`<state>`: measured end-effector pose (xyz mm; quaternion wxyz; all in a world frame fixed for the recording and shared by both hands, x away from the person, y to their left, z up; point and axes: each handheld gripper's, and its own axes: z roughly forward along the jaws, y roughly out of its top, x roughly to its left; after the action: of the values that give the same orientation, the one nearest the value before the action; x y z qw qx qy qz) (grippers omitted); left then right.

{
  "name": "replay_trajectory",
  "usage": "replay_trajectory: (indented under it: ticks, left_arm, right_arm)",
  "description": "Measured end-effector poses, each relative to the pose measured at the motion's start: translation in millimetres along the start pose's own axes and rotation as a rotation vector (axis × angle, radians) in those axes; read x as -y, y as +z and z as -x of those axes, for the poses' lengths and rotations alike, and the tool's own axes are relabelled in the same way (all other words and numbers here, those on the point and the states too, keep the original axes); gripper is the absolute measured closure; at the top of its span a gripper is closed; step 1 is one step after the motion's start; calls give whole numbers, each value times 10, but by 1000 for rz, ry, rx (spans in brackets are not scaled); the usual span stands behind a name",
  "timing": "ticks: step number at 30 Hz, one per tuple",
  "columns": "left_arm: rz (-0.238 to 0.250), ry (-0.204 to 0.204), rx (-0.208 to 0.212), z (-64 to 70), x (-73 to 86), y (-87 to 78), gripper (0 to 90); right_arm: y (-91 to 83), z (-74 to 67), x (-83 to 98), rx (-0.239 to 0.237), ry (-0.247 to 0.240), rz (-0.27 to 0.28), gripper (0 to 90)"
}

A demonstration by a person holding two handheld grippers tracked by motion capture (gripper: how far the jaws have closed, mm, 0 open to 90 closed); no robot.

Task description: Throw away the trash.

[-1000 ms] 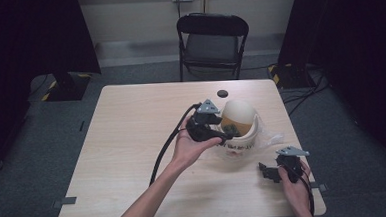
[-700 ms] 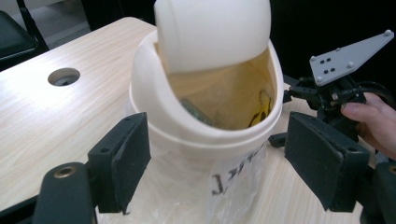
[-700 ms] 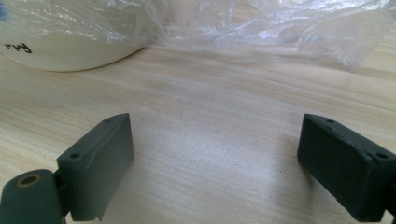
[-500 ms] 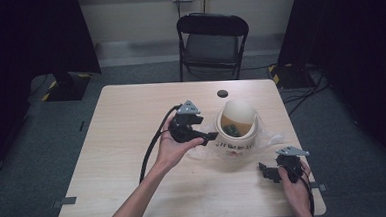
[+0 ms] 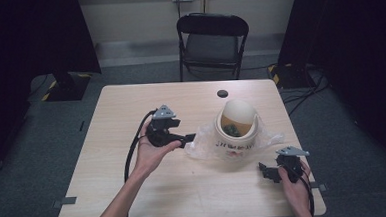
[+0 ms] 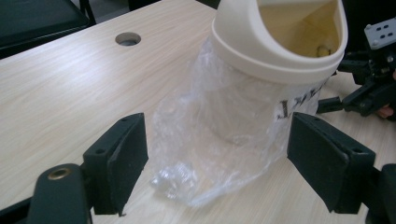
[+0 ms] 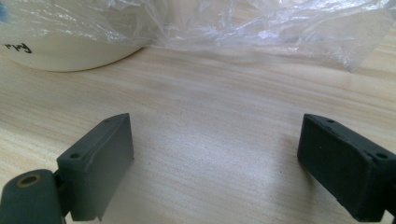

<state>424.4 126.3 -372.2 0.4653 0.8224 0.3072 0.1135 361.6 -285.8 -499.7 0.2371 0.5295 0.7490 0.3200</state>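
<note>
On the pale wooden table (image 5: 135, 191), a cream plastic bin with a swing lid (image 5: 237, 128) stands in a crumpled clear plastic bag (image 6: 219, 140). With jaws wide apart and empty, the left gripper (image 5: 185, 138) faces the bag's loose edge and should probably pinch film alone, clear of the bin. Right of the bin, the right gripper (image 5: 270, 173) rests on the table, likewise apart.

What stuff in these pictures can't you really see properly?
- The dark green bits inside the cream container: too small in the high view, hidden by its swing lid in the left gripper view.
- The black writing on the container: veiled by the clear plastic bag and cut by its curve.
- The container's top: cut off by the upper edge in the right gripper view.
</note>
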Motion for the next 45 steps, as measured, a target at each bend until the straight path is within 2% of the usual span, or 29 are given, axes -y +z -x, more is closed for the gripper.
replay_trajectory:
  ticks: [3,5,7,10,11,12,15,16,17,18,20,22,23,25,26,27,29,30,32,33,34,37,38,39,40,41,44,45]
  left_arm:
    - [1,-21,-17,-54,98,-74,200]
    - [-2,-16,-32,-81,160,-121,200]
    - [22,-20,-40,-98,234,-165,200]
    - [15,-22,-54,-126,300,-207,195]
    - [15,-36,-60,-158,364,-249,194]
    - [15,-36,-60,-158,364,-249,190]
    - [6,-81,-79,-231,502,-335,186]
    - [6,-81,-79,-231,502,-335,186]
    - [6,-103,-85,-268,579,-380,181]
    - [6,-103,-85,-268,579,-380,174]
    - [3,-135,-89,-321,702,-436,170]
    - [0,-134,-87,-341,745,-456,162]
    - [-9,-154,-104,-371,833,-482,162]
    - [-18,-166,-109,-412,917,-513,162]
    - [-18,-166,-109,-412,917,-513,163]
    - [-23,-190,-118,-441,995,-536,162]
    - [-32,-195,-124,-466,1032,-549,163]
    - [-50,-206,-150,-499,1113,-566,164]
    - [-65,-205,-166,-515,1160,-571,165]
    - [-98,-216,-189,-543,1255,-574,166]
    - [-109,-221,-200,-559,1300,-583,168]
    - [-118,-243,-225,-616,1422,-610,174]
    - [-118,-243,-225,-616,1422,-610,183]
    - [-137,-235,-256,-663,1499,-629,189]
    - [-137,-235,-256,-663,1499,-629,188]
    - [-155,-251,-284,-703,1583,-646,188]
    - [-175,-257,-305,-722,1660,-636,186]
    - [-204,-235,-344,-720,1709,-608,185]
  right_arm:
    - [0,1,0,-1,-1,0,100]
    - [1,0,-1,0,0,0,100]
    - [0,-1,0,0,1,0,100]
    - [0,0,0,0,1,0,100]
    - [0,1,0,-1,-1,0,100]
    - [0,1,0,-1,-1,0,100]
    - [0,1,0,-1,-1,0,100]
    - [0,1,0,-1,-1,0,100]
    - [1,0,0,0,0,0,100]
    - [0,1,0,-1,-1,0,100]
    - [0,0,0,-1,0,0,101]
    - [0,1,0,-1,0,-1,100]
    - [0,-1,0,0,1,0,100]
    - [1,0,0,0,0,0,100]
    - [0,0,0,-1,0,0,101]
    - [0,0,0,-1,0,0,100]
    - [0,0,0,-1,0,0,101]
    - [0,-1,0,0,1,0,100]
    - [0,0,0,-1,0,0,101]
    - [1,1,-1,0,0,0,100]
    - [0,0,0,-1,0,0,100]
    - [1,1,-1,0,0,0,100]
    - [0,2,-1,-1,-1,0,100]
    - [0,2,-1,-1,-1,0,100]
    - [0,2,-1,-1,-1,0,100]
    - [0,2,-1,-1,-1,0,100]
    - [1,1,-1,0,0,0,100]
    - [1,1,-1,0,0,0,100]
